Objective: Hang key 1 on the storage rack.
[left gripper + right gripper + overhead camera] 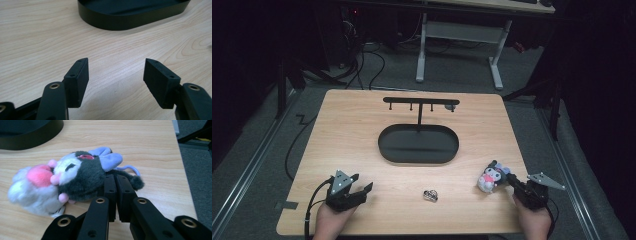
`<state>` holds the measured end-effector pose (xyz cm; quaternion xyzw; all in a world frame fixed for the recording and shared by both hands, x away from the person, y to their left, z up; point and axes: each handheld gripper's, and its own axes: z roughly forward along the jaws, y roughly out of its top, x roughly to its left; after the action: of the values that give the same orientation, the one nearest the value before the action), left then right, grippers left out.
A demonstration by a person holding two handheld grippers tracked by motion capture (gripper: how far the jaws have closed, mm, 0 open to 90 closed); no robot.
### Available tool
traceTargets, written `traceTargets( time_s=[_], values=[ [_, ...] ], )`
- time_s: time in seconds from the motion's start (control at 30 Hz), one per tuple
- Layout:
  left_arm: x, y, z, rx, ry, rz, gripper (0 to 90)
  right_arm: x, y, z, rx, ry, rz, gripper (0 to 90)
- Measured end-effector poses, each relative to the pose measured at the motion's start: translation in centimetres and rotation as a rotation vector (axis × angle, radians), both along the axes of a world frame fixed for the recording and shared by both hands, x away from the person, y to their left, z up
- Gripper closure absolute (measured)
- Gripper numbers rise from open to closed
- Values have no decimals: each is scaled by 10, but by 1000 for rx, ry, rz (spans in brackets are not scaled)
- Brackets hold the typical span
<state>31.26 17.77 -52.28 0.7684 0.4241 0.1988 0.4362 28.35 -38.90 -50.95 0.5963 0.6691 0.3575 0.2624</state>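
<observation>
- Dark floor and desk legs surround a pale wooden table [362, 125] seen from above, with a black oval tray [418, 145] and its hook stand [420, 103] at the centre.
- Left gripper [357, 189] rests near the table's front left corner, held by a hand [329, 220] cut off at the frame's bottom edge; its jaws stand wide apart over bare wood, nothing between them, and its own view shows the tray's wall [130, 21] ahead.
- Small shiny metal object [430, 195] lies between the two grippers, too small to identify.
- Plush toy [490, 176] lies on its side near the front right edge.
- Right gripper [508, 180] is angled toward the toy, jaws pressed together at the toy's dark back [87, 178]; whether they pinch fabric cannot be told.
</observation>
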Motion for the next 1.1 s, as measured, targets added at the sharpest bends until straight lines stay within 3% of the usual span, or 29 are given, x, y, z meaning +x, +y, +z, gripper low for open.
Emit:
traceTargets(
  time_s=[0.1, 0.33, 0.6, 0.8, 1.1],
  values=[
    [-4, 5, 0, -4, 4, 12, 376, 9, 2, -2, -25, 6, 11, 879],
    [-16, 17, -1, 0, 7, 43, 373, 28, 13, -3, -25, 8, 61, 888],
    [-30, 34, -1, -4, 2, 99, 372, 51, 45, -3, -7, -1, 198, 886],
    [-35, 40, -2, -9, 8, 115, 373, 57, 58, -2, 2, -3, 249, 899],
    [-31, 38, 1, -14, -5, 102, 377, 51, 47, 1, 0, -20, 195, 887]
  ],
)
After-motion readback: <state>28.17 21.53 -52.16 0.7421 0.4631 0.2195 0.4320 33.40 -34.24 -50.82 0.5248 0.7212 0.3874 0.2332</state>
